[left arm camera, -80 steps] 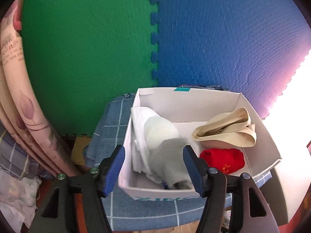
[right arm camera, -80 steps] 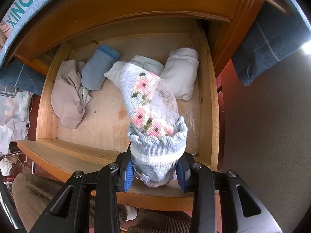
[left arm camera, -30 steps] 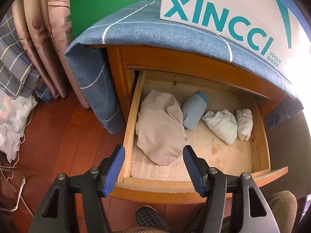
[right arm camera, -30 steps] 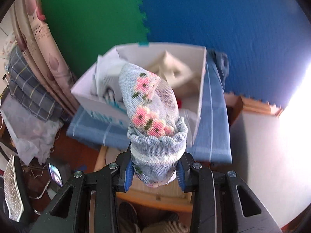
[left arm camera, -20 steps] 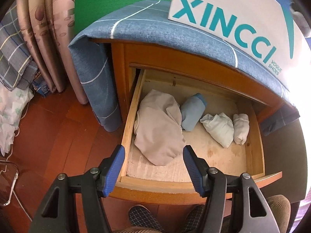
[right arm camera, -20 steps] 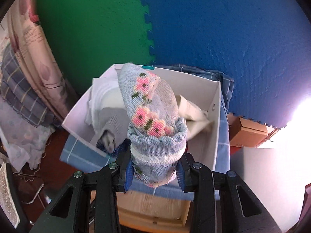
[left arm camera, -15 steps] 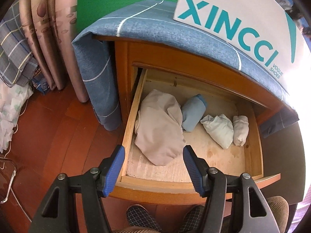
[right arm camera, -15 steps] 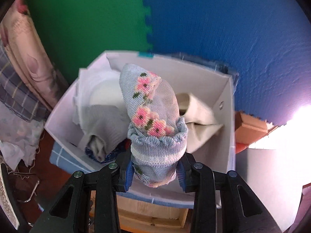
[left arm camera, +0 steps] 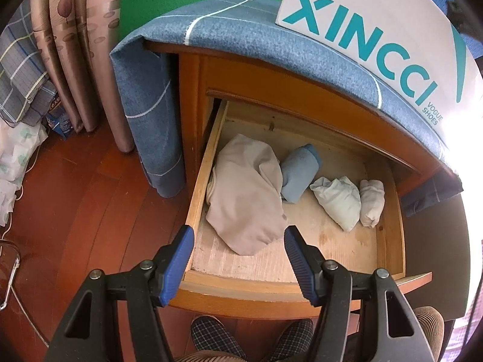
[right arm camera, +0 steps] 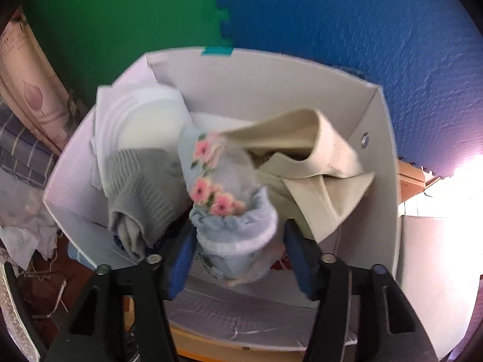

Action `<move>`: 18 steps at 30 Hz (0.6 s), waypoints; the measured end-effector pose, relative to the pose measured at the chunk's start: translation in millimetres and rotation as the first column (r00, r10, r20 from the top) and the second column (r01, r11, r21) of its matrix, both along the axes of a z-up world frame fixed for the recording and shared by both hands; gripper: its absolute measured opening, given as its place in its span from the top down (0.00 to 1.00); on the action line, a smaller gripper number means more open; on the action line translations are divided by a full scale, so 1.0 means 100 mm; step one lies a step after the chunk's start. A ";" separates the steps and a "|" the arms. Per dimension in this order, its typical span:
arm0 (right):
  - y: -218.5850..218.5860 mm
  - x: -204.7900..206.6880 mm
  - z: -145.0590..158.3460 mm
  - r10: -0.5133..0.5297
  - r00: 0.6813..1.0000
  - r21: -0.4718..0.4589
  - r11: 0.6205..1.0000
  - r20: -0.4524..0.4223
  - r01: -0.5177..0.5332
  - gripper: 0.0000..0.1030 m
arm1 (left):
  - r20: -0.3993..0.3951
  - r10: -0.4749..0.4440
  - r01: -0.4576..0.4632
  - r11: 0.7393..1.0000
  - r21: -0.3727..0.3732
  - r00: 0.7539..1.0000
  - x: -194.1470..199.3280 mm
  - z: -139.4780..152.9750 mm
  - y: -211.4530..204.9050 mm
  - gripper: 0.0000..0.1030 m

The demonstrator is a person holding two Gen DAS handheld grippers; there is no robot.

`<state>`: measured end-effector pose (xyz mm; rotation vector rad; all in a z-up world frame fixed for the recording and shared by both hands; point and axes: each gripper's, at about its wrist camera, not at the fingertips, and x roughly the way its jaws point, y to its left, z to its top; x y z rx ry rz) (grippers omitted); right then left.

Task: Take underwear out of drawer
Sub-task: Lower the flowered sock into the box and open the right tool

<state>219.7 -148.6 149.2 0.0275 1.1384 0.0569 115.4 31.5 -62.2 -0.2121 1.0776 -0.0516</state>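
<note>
The floral knit underwear [right arm camera: 223, 208] sits between my right tongs [right arm camera: 238, 259], whose jaws are opening, the blue pads now clear of the fabric on both sides. It hangs over the white shoe box [right arm camera: 380, 181], with a grey ribbed garment [right arm camera: 139, 193] to its left and a cream one [right arm camera: 314, 163] to its right, both lying inside the box.

My left tongs [left arm camera: 238, 259] hang spread apart with nothing in them over the open wooden drawer [left arm camera: 199, 193]. Inside it I see a beige garment [left arm camera: 244, 199] at the left, touching a blue roll [left arm camera: 299, 175], then a pale bundle [left arm camera: 341, 196] and a white roll [left arm camera: 372, 199] side by side. Above the drawer a blue checked cloth [left arm camera: 241, 39] covers the cabinet top under the box.
</note>
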 end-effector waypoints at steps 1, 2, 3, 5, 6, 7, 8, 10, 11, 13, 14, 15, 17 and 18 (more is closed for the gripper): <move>0.00 -0.01 0.06 0.002 1.000 0.006 1.000 0.012 -0.002 0.36 | -0.002 -0.001 0.001 1.000 0.000 1.000 0.00 0.00 0.00 0.38; 0.01 -0.04 0.11 0.004 1.000 0.010 1.000 0.024 -0.004 0.35 | -0.006 -0.001 0.001 1.000 0.001 1.000 0.00 -0.01 0.00 0.38; 0.00 -0.08 0.17 0.002 0.999 0.017 1.000 0.039 -0.003 0.35 | -0.009 -0.002 0.002 1.000 0.004 1.000 0.00 -0.02 -0.01 0.38; -0.01 -0.17 0.27 0.007 0.998 0.034 0.999 0.057 -0.009 0.33 | -0.012 -0.004 0.004 1.000 0.005 1.000 0.00 -0.03 -0.01 0.38; -0.02 -0.24 0.31 0.012 0.998 0.040 0.999 0.066 -0.015 0.33 | -0.014 -0.006 0.006 1.000 0.005 1.000 0.00 -0.04 -0.02 0.38; -0.03 -0.33 0.35 0.019 0.997 0.045 0.999 0.076 -0.023 0.33 | -0.016 -0.007 0.007 1.000 0.006 1.000 0.00 -0.04 -0.02 0.38; -0.05 -0.40 0.38 0.026 0.996 0.048 0.998 0.084 -0.030 0.32 | -0.017 -0.008 0.008 1.000 0.005 1.000 0.01 -0.04 -0.02 0.38; -0.08 -0.58 0.42 0.037 0.995 0.053 0.998 0.095 -0.042 0.32 | -0.020 -0.007 0.008 1.000 0.005 1.000 0.01 -0.04 -0.02 0.38; -0.10 -0.68 0.43 0.043 0.994 0.057 0.997 0.101 -0.049 0.32 | -0.019 -0.008 0.008 1.000 0.003 1.000 0.01 -0.04 -0.02 0.38; -0.15 -0.85 0.43 0.049 0.993 0.060 0.997 0.107 -0.056 0.32 | -0.021 -0.006 0.006 1.000 0.003 1.000 0.01 -0.04 -0.02 0.38; -0.18 -0.95 0.42 0.049 0.993 0.058 0.997 0.108 -0.055 0.32 | -0.022 -0.006 0.006 1.000 0.003 1.000 0.01 -0.04 -0.02 0.38; -0.20 -1.01 0.40 0.051 0.993 0.061 0.996 0.104 -0.057 0.32 | -0.024 -0.007 0.007 1.000 0.001 1.000 0.01 -0.05 -0.02 0.38; -0.24 -1.13 0.34 0.049 0.995 0.066 0.996 0.088 -0.055 0.32 | -0.028 -0.006 0.006 1.000 0.001 1.000 0.02 -0.06 -0.03 0.38; -0.27 -1.18 0.31 0.047 0.996 0.068 0.996 0.082 -0.052 0.32 | -0.029 -0.007 0.007 1.000 0.002 1.000 0.01 -0.06 -0.03 0.38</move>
